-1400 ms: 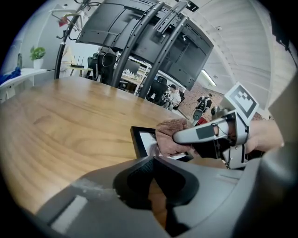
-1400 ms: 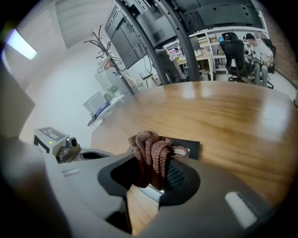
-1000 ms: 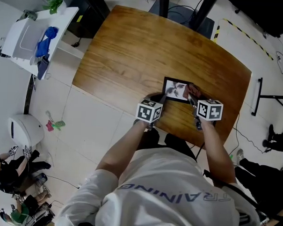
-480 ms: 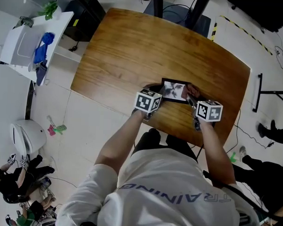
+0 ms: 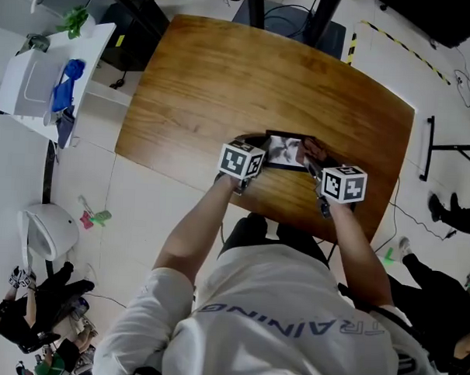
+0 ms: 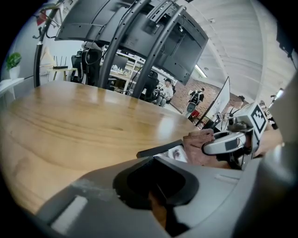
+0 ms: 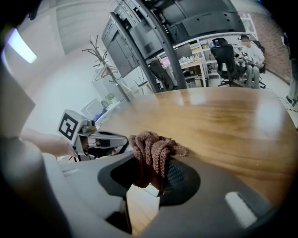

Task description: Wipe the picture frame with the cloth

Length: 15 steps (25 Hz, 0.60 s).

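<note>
A black picture frame (image 5: 284,150) with a black-and-white photo lies flat on the wooden table (image 5: 224,73), near its front edge. My left gripper (image 5: 255,143) is at the frame's left end, and its jaws look shut on that edge. In the left gripper view the frame (image 6: 160,148) runs in under the left gripper (image 6: 156,188). My right gripper (image 5: 314,159) is shut on a bunched brown cloth (image 5: 313,151) that rests on the frame's right part. The right gripper view shows the cloth (image 7: 153,148) standing out of the right gripper (image 7: 151,174).
The table's front edge (image 5: 296,220) is right behind both grippers. A white side table (image 5: 37,81) with a blue item stands on the floor to the far left. Black stand legs (image 5: 324,16) rise beyond the table's far edge. A person's shoe (image 5: 440,207) shows at the right.
My left gripper has moved away from me along the frame's left end. The right gripper and cloth stay on the frame's right part.
</note>
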{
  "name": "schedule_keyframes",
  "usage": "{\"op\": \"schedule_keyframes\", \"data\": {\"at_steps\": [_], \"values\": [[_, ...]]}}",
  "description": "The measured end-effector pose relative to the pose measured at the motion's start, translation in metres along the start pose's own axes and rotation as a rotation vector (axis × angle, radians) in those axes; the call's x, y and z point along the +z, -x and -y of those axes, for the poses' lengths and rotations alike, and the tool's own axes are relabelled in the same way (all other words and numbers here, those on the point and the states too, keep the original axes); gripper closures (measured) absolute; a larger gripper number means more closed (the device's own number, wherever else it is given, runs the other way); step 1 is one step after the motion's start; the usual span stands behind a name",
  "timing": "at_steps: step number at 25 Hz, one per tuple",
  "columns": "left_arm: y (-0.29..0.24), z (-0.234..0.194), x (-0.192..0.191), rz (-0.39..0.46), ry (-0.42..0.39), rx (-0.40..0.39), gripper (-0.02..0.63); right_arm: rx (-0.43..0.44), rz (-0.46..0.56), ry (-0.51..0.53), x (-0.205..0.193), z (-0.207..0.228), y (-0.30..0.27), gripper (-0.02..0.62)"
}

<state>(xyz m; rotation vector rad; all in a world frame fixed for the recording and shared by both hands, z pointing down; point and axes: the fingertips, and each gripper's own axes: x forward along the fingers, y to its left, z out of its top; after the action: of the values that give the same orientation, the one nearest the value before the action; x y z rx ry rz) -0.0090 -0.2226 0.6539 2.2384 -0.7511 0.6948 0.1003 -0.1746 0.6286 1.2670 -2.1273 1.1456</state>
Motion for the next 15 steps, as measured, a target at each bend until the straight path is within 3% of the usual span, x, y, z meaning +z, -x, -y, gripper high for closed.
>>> {"op": "schedule_keyframes", "data": {"at_steps": [6,9,15], "values": [[0.001,-0.003,0.0,-0.005,0.065,-0.027,0.601,0.23,-0.183,-0.02,-0.027,-0.08,-0.034,0.462],[0.002,-0.005,0.0,-0.026,0.087,-0.042,0.601,0.264,-0.246,-0.046,-0.041,-0.095,-0.049,0.462],[0.004,-0.005,0.0,-0.039,0.09,-0.051,0.601,0.278,-0.26,-0.084,-0.042,-0.099,-0.059,0.462]]}}
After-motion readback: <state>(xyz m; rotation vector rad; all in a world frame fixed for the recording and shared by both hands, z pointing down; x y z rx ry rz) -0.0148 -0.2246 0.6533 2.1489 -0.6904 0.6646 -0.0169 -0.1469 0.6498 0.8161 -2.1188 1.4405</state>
